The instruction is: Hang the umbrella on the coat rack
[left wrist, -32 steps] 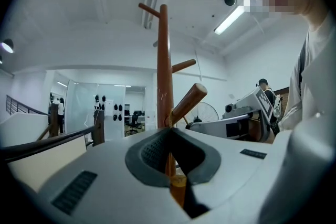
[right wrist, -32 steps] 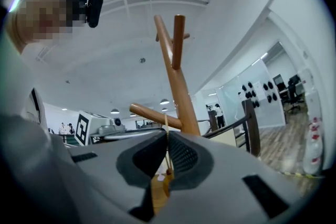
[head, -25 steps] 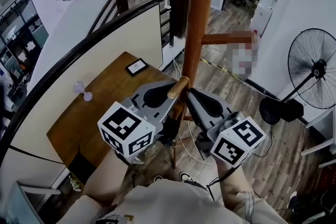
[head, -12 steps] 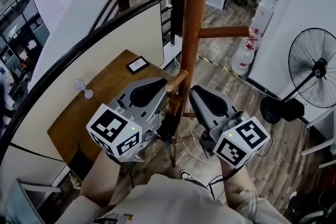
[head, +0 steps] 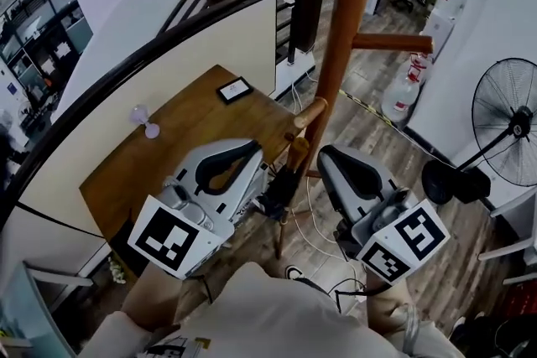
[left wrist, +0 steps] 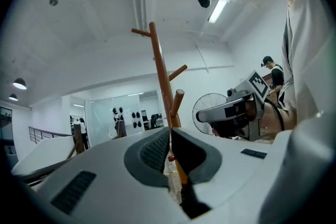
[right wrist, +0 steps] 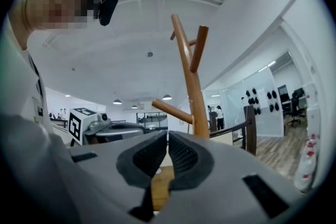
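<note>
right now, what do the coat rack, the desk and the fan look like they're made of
Coat rack: looks like wood, smooth and reddish-brown with a slight sheen, and it has rounded pegs.
Desk: wood or a wood-look laminate, matte brown with faint grain; I cannot tell which.
Fan: probably metal, going by the thin dark wire guard on a dark round base.

The coat rack (head: 346,38) is smooth, slightly glossy wood; the desk (head: 180,138) matt brown wood; the floor (head: 470,256) grainy planks.
</note>
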`<act>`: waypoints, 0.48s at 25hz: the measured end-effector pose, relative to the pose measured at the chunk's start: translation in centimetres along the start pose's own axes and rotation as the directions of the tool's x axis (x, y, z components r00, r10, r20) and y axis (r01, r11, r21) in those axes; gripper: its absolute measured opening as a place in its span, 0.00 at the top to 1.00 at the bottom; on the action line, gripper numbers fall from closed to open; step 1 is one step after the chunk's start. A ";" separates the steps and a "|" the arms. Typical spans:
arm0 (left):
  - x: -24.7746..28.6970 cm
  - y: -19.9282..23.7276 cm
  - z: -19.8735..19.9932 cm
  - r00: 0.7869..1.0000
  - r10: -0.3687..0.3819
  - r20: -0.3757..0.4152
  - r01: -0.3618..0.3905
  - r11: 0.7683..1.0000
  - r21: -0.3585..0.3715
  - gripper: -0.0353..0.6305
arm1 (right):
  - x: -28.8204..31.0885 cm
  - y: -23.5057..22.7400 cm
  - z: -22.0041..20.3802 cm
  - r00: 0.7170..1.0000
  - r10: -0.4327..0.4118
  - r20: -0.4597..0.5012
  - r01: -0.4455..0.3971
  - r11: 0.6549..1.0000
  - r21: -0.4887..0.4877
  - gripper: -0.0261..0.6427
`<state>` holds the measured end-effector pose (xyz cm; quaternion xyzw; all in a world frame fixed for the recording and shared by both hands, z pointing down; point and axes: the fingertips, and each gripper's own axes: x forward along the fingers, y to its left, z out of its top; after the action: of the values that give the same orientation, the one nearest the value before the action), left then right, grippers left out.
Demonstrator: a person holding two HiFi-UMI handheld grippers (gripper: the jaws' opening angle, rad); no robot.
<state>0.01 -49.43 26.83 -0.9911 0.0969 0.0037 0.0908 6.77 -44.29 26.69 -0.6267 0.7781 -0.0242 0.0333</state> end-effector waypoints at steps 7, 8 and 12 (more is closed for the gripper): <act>-2.7 -0.3 -1.9 0.997 0.054 -0.056 -0.054 0.998 0.015 0.92 | -0.2 3.2 -2.3 0.994 0.097 -0.059 -0.096 0.995 0.019 0.95; -3.1 -0.4 -2.3 0.996 0.060 -0.063 -0.059 0.998 0.013 0.92 | -0.1 3.6 -2.8 0.992 0.107 -0.071 -0.106 0.994 0.022 0.95; -4.2 -0.3 -4.4 0.992 0.081 -0.093 -0.083 0.996 -0.015 0.92 | 0.0 4.6 -4.8 0.983 0.144 -0.116 -0.141 0.989 0.034 0.95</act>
<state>-4.06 -49.14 31.35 -0.9863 0.1415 -0.0375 0.0765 1.93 -43.29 31.08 -0.5663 0.8213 -0.0688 -0.0030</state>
